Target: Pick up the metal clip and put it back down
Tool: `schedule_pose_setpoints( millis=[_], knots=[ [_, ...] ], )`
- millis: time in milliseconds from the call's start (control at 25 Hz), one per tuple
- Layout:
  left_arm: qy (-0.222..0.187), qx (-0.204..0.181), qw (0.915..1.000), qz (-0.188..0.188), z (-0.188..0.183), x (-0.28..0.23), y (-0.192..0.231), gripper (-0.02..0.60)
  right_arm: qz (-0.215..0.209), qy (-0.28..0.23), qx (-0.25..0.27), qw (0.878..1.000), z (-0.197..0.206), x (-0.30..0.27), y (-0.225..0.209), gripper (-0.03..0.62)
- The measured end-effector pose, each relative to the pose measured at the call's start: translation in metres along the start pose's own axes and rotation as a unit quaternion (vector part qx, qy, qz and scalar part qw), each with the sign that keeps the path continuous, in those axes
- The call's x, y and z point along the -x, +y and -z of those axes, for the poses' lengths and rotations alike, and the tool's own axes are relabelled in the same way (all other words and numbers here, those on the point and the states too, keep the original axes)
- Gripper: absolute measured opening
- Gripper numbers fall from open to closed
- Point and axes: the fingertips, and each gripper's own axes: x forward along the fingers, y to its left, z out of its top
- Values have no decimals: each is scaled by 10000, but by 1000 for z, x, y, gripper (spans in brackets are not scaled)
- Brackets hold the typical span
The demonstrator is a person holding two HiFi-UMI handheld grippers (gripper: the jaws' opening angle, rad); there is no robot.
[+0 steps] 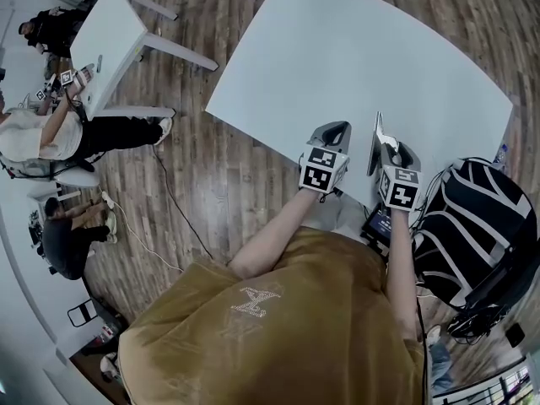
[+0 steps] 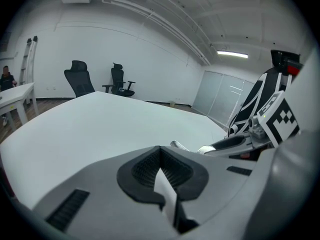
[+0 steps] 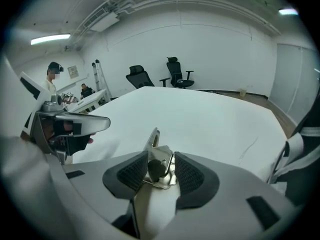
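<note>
Item: metal clip, judged light, stiff sprung steel, smooth and likely slippery, not fragile; pinched at its flat sides between the pads of the right hand-held gripper, above the near edge of the counter; left hand-held gripper closed, empty.

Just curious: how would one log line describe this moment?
left gripper: shut, empty | right gripper: gripping metal clip | location: edge of white table

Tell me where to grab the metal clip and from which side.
Take the metal clip at its wide folded base, jaws across its two outer sides, coming from behind so the narrow lever points away over the table. The right gripper sits that way now; the lever looks too thin to pinch steadily.
</note>
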Motion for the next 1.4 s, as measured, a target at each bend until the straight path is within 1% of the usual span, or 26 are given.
schedule_pose_setpoints(
  millis=[80, 320, 480, 680, 760, 960, 1160, 1200, 1320, 1400],
  knots=[
    [9, 10, 10000, 13, 1, 0, 0, 6, 59, -9, 6, 10000, 0, 0, -3, 170],
    [-17, -2, 10000, 12, -2, 0, -1, 6, 134, -76, 45, 9999, -2, 1, -5, 170],
    [-66, 1, 10000, -9, -5, 1, 1, 6, 264, -196, -2, 9995, -4, 7, -10, 170],
    [-143, -33, 9999, 5, -12, 3, 0, 6, 294, -360, -70, 9989, -10, 18, -11, 170],
    [-215, -107, 9997, 7, -16, 5, -3, 6, 326, -506, -78, 9982, -16, 25, -12, 170],
    [-389, -223, 9990, -8, -27, 10, -8, 6, 721, -1107, 161, 9911, -40, 47, -17, 169],
    [-578, -276, 9979, -25, -41, 16, -12, 6, 744, -1527, 105, 9854, -56, 64, -17, 166],
    [-613, -297, 9977, -27, -43, 17, -13, 6, 794, -1585, 139, 9841, -58, 67, -18, 142],
    [-683, -351, 9970, -41, -48, 21, -15, 6, 959, -1724, 240, 9800, -61, 75, -20, 24],
    [-689, -377, 9969, -41, -50, 22, -16, 6, 955, -1746, 261, 9796, -62, 76, -19, 10]
  ],
)
